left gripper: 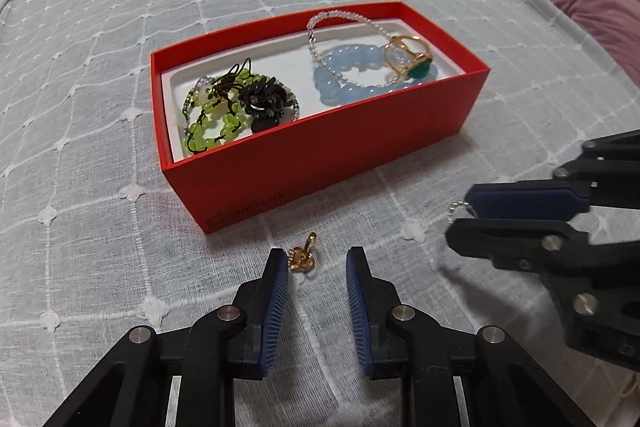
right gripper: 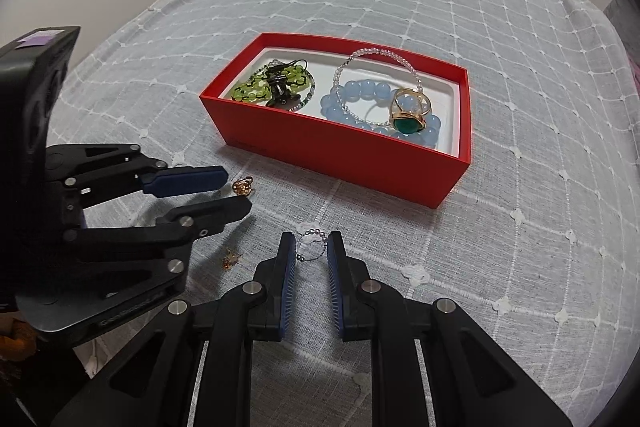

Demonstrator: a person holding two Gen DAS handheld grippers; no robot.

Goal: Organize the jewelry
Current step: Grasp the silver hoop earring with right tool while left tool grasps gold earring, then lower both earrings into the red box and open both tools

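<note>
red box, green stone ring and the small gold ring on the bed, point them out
red box (left gripper: 320,163), left wrist view, its near outer wall
green stone ring (right gripper: 408,125), right wrist view, the green stone
small gold ring (left gripper: 303,259), left wrist view, its gold body on the bedspread

boxes: 1, red box (left gripper: 320,163)
bracelets in box: 4
rings: 3
tongs: 2

Bracelets (left gripper: 352,71) and ring (left gripper: 408,61) in box (left gripper: 320,163), box on bedspread (left gripper: 100,67)
</note>
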